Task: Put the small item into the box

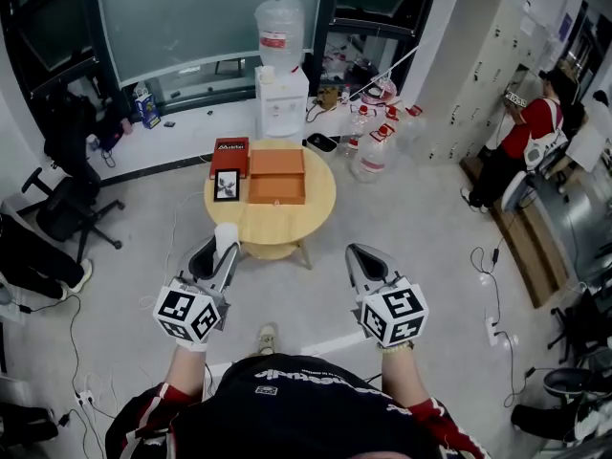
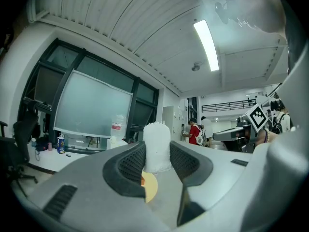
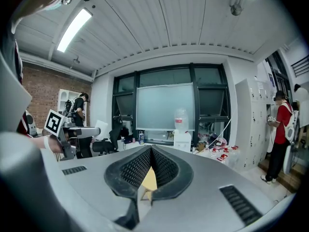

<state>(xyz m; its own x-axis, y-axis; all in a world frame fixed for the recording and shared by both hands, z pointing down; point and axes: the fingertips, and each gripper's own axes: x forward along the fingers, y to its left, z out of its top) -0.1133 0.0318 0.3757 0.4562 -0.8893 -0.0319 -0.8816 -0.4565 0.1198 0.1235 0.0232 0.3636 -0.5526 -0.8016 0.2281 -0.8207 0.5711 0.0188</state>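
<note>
Ahead-right of the left hand-held gripper point(image 1: 214, 258), which clamps the upright white item point(image 1: 226, 239), sits the orange box point(image 1: 277, 176); the right hand-held gripper point(image 1: 364, 256) is closed, empty.

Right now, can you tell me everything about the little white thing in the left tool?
The small white item is a stubby, frosted-looking cylinder with a rounded top. It stands upright, clamped between the dark ribbed jaws of the left tool, its top poking above them. It is held in the air, short of the round wooden table.
</note>
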